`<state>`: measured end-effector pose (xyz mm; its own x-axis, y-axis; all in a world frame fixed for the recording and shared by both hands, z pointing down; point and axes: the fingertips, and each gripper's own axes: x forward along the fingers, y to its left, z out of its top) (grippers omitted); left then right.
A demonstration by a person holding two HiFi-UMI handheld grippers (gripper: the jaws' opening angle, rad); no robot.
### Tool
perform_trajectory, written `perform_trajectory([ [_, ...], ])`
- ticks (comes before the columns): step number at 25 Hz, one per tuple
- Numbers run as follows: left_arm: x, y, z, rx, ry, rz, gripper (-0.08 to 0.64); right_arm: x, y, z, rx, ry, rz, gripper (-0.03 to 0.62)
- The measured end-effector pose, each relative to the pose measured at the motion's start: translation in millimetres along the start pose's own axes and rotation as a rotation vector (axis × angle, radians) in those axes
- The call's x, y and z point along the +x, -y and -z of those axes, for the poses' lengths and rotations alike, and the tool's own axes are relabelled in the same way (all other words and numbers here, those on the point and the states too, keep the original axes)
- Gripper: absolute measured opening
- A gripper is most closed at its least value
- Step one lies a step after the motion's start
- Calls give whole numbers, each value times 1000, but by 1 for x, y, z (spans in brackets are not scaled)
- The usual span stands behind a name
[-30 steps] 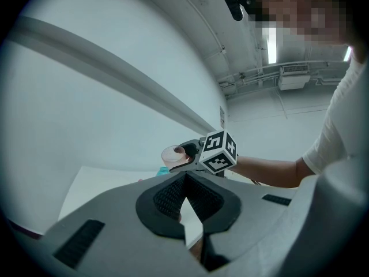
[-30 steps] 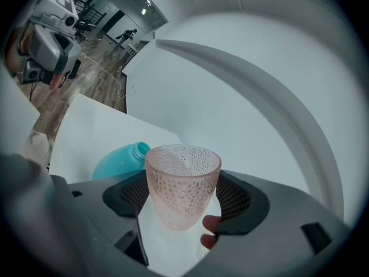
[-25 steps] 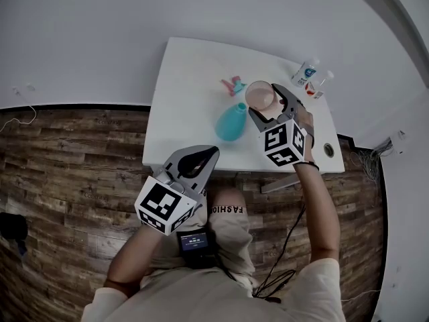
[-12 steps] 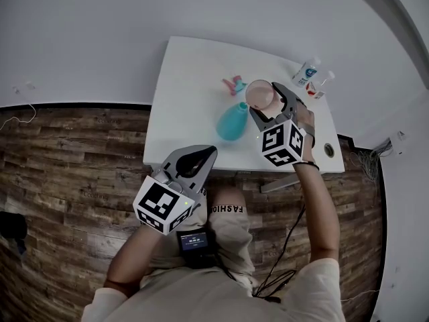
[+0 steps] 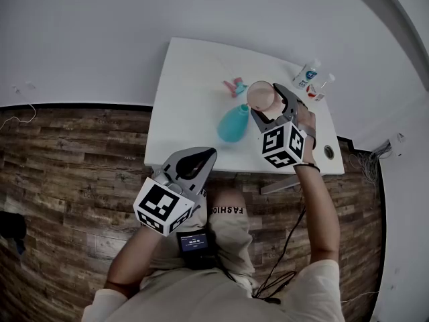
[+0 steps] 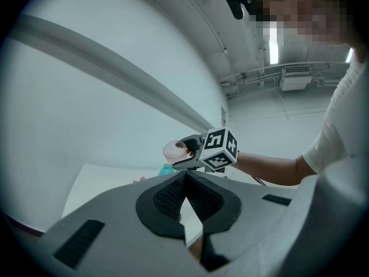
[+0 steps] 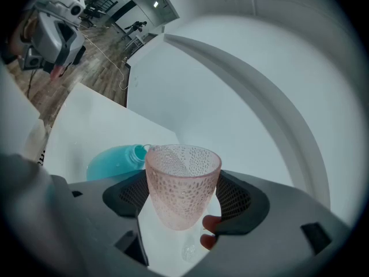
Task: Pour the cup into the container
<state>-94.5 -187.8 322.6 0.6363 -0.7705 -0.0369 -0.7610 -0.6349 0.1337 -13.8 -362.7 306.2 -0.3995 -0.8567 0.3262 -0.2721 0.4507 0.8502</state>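
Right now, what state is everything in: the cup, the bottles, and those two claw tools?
pink cup: held mouth up, nothing pouring.
right gripper: fingers shut on the pink cup.
left gripper: fingers shut, empty.
teal bottle: on the table, neck uncapped.
two small bottles: standing at the table's far corner.

Only the letters "FASHIO" read, printed on the person's shorts [image 5: 231, 228].

Over on the white desk [image 5: 179, 113], a small pink-and-teal item [image 5: 234, 86] lies mid-top, a blue-labelled bottle [image 5: 308, 72] and a red-labelled bottle [image 5: 320, 86] stand side by side at the far right corner, with wood-plank floor [image 5: 67, 173] below.
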Motion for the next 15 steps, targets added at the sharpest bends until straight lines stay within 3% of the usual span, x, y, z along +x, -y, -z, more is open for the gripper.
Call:
perform_trajectory([
  [15, -4, -1, 0, -4, 3, -2, 11, -4, 8, -5, -22, -3, 27, 368],
])
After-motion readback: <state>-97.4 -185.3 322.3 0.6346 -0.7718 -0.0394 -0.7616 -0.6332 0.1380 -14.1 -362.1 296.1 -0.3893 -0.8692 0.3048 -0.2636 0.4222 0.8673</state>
